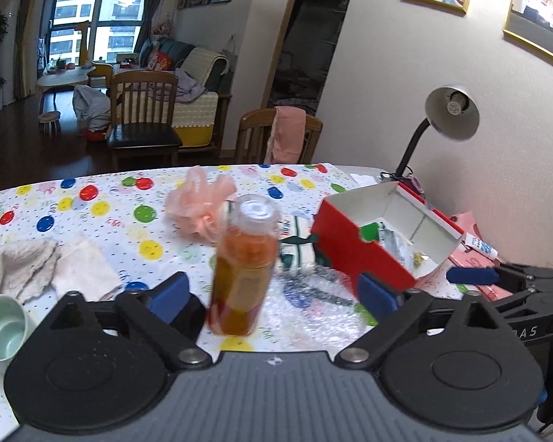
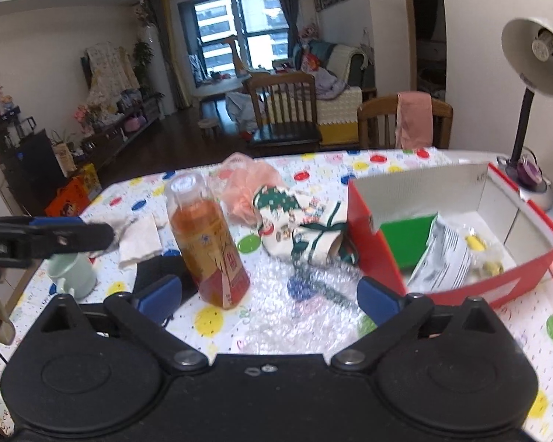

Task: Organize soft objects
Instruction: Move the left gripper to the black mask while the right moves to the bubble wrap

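Two handheld grippers hover over a smiley-print tablecloth (image 1: 92, 199), both with nothing in their grasp: the left gripper (image 1: 274, 294) stands with its blue pads wide apart, a bottle of orange drink (image 1: 245, 269) upright between and just beyond them, untouched; the right gripper (image 2: 269, 294) is equally spread above a sheet of bubble wrap (image 2: 306, 305). The sorting looks barely begun. A foil packet (image 2: 442, 254) and a green item already lie in the red cardboard box (image 2: 372, 228), but the soft goods remain loose on the table: a pink plastic bag (image 1: 199, 202), a printed cloth (image 2: 302, 221) touching the box's side, and two pale rags (image 1: 48, 265) beside a mint-green cup (image 1: 2, 328). The right wrist view alone looks into the box and shows the cloth's festive pattern; the left wrist view alone shows the rags laid out in full and a small tube (image 1: 481, 245) behind the box.
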